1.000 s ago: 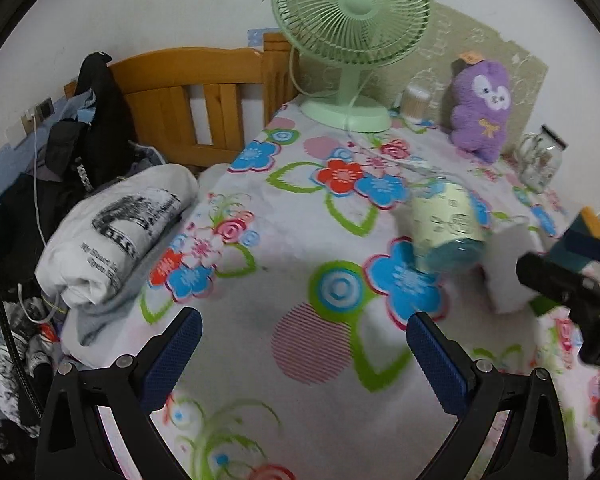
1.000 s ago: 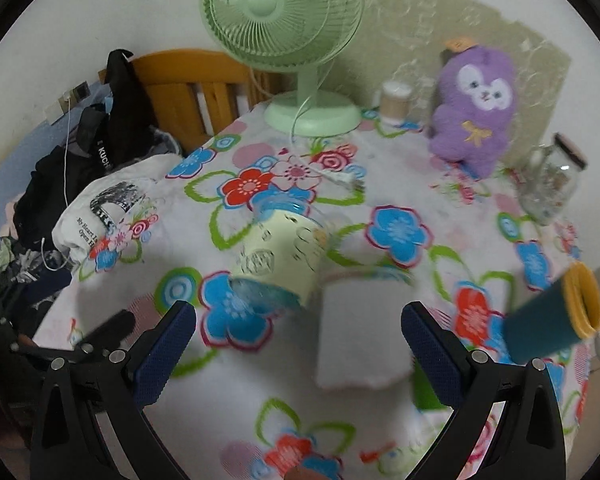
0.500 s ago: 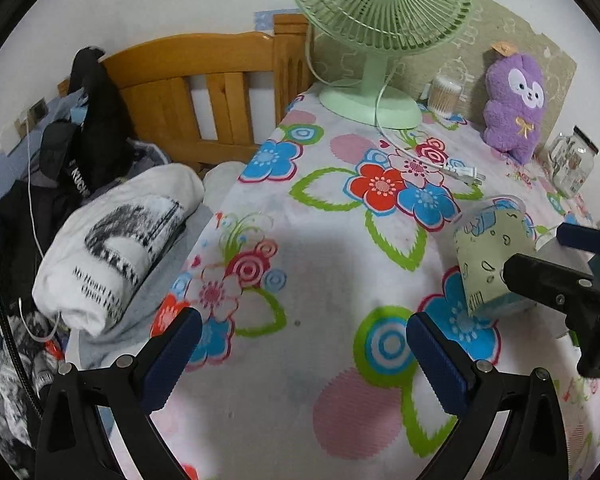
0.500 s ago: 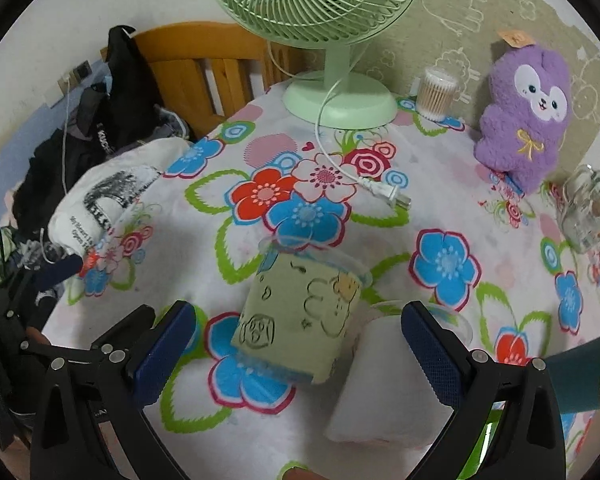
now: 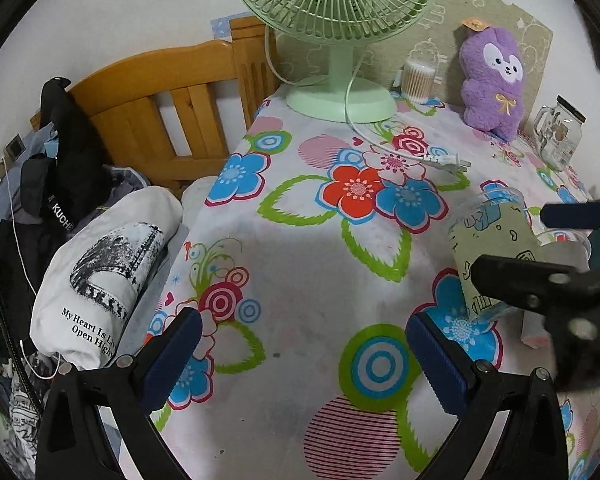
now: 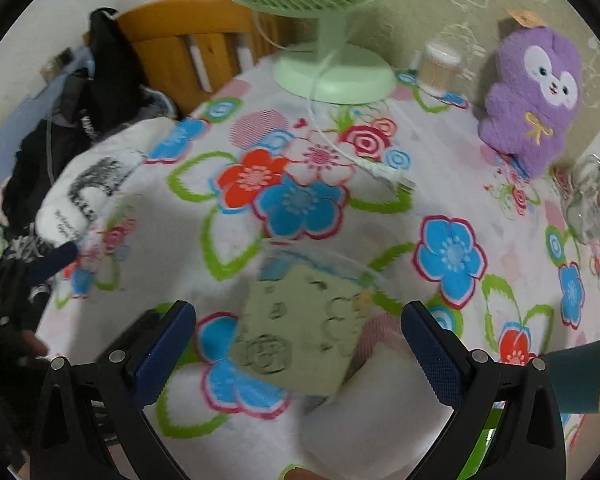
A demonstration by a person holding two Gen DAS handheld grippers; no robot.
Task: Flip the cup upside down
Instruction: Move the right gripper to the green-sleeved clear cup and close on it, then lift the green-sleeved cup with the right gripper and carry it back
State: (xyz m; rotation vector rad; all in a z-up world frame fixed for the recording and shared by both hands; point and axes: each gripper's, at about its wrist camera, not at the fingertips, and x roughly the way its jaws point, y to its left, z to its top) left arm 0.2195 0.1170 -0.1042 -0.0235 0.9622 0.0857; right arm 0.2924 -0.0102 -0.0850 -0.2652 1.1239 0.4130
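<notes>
Cup [image 6: 300,328] stands between the wide-open right gripper [image 6: 298,344] fingers, untouched; left gripper [image 5: 300,344] open, empty.

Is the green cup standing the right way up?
Yes, upright. The cup stands on the flowery tablecloth with its clear rim on top and base down.

Cup [image 5: 490,252] stands on floral tablecloth [image 5: 308,264]; left hand-held gripper [image 5: 302,344] gapes.
</notes>
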